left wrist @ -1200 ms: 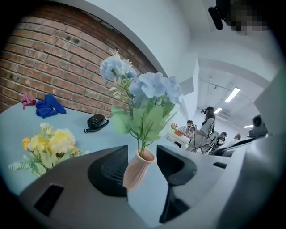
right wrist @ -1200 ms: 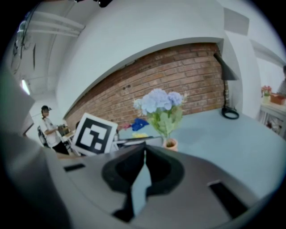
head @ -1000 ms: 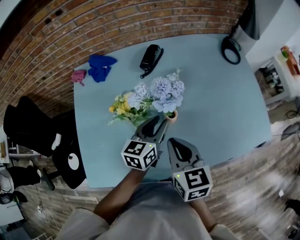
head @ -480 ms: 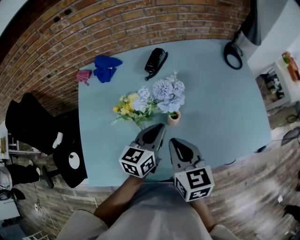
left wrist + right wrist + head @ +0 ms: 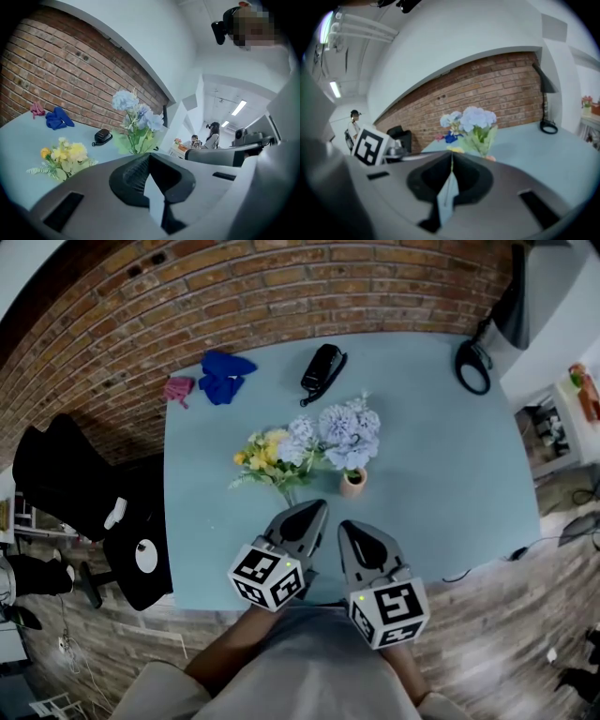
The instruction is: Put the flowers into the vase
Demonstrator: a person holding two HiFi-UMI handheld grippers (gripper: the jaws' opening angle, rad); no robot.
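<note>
A small tan vase [image 5: 353, 483] stands upright mid-table and holds pale blue flowers [image 5: 343, 430], which also show in the left gripper view [image 5: 136, 117] and the right gripper view [image 5: 474, 119]. A bunch of yellow flowers [image 5: 265, 455] lies on the table left of the vase, again seen from the left gripper [image 5: 66, 153]. My left gripper [image 5: 310, 513] hovers just short of the yellow bunch's stems; its jaws have just been closing and are shut with nothing between them [image 5: 149, 158]. My right gripper [image 5: 351, 530] is beside it, shut and empty [image 5: 451, 158].
The light blue table [image 5: 450, 465] backs onto a brick wall. Toward the back lie a black handset [image 5: 322, 367], a blue cloth [image 5: 225, 377], a pink item [image 5: 178, 388] and a black looped cable [image 5: 473, 366]. A black chair [image 5: 70, 488] stands left of the table.
The left gripper has drawn back from the flowers toward the table's near edge, and its jaws have gone from open to shut. The right gripper has hardly moved.
</note>
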